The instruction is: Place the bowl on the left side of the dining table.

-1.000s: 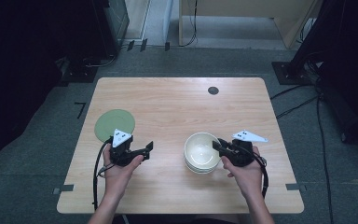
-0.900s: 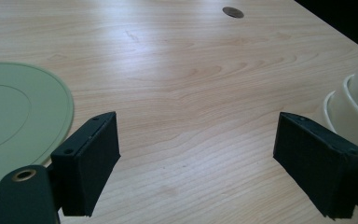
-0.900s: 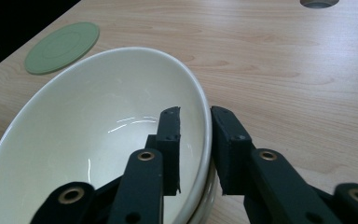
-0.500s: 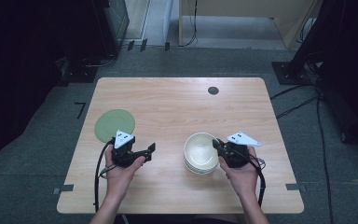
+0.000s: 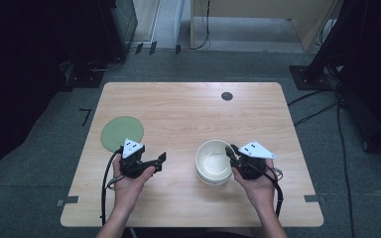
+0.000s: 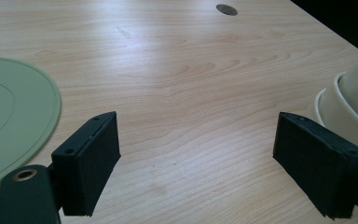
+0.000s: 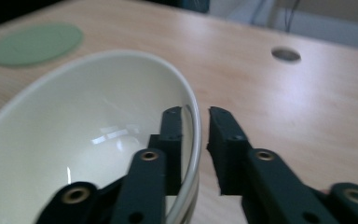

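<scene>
Straddling the near rim of the top bowl (image 7: 98, 135), the right gripper (image 7: 195, 140) has one jaw inside the bowl and the other outside it. The jaws stand narrow, with a thin gap showing between the outer jaw and the rim, so a firm pinch cannot be told from the right gripper view. The bowl's left and lower parts are cut off by the frame there, and the far table is blurred. In the high view the right gripper (image 5: 234, 154) meets the bowl (image 5: 213, 159) at its right edge, and a second bowl (image 5: 209, 178) shows as a rim beneath the first; whether more lie under it is hidden.

The left gripper (image 6: 209, 154) hangs over bare table (image 6: 177, 84) with its jaws wide apart and nothing between them. In its view the green mat (image 6: 9, 116) is cut off at the left, and the stacked bowls at the right edge show as a sliver. From above, the left gripper (image 5: 158, 159) sits just beside the mat (image 5: 121, 132), well apart from the bowls. A dark round hole (image 5: 226, 95) lies near the table's far edge.
</scene>
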### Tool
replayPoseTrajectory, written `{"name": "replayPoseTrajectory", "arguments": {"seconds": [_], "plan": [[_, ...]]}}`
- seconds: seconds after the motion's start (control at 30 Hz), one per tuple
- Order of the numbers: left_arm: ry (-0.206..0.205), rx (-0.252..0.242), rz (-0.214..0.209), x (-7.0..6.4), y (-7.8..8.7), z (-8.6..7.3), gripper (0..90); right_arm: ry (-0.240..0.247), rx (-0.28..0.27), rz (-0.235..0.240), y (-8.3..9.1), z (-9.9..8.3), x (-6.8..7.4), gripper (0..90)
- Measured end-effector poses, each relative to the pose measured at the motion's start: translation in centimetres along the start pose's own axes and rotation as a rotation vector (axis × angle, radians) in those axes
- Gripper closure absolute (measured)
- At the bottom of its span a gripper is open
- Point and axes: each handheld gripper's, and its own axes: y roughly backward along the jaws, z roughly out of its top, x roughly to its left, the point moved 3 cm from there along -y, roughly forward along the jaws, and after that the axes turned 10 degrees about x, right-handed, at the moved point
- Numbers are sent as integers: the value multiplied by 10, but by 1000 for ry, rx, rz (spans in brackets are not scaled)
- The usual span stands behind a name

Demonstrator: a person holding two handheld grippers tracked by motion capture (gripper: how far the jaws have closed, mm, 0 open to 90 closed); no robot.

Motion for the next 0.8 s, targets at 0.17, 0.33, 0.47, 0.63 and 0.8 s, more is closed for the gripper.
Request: {"name": "replayPoseTrajectory", "arguments": {"seconds": [0.17,0.33,0.47,0.63,0.8], "plan": [[-13,2,2,-3,0,0,142,-1,108,-88,-5,2,11,761],[-16,5,0,-4,-1,0,142,7,49,-99,-5,2,11,836],[-17,6,-5,-5,-1,0,142,27,-27,-75,-2,1,8,849],[-11,-4,-21,-8,1,1,142,76,-80,-114,5,3,11,849],[-11,-27,-49,-13,5,3,141,62,-183,-98,19,8,13,849]]}}
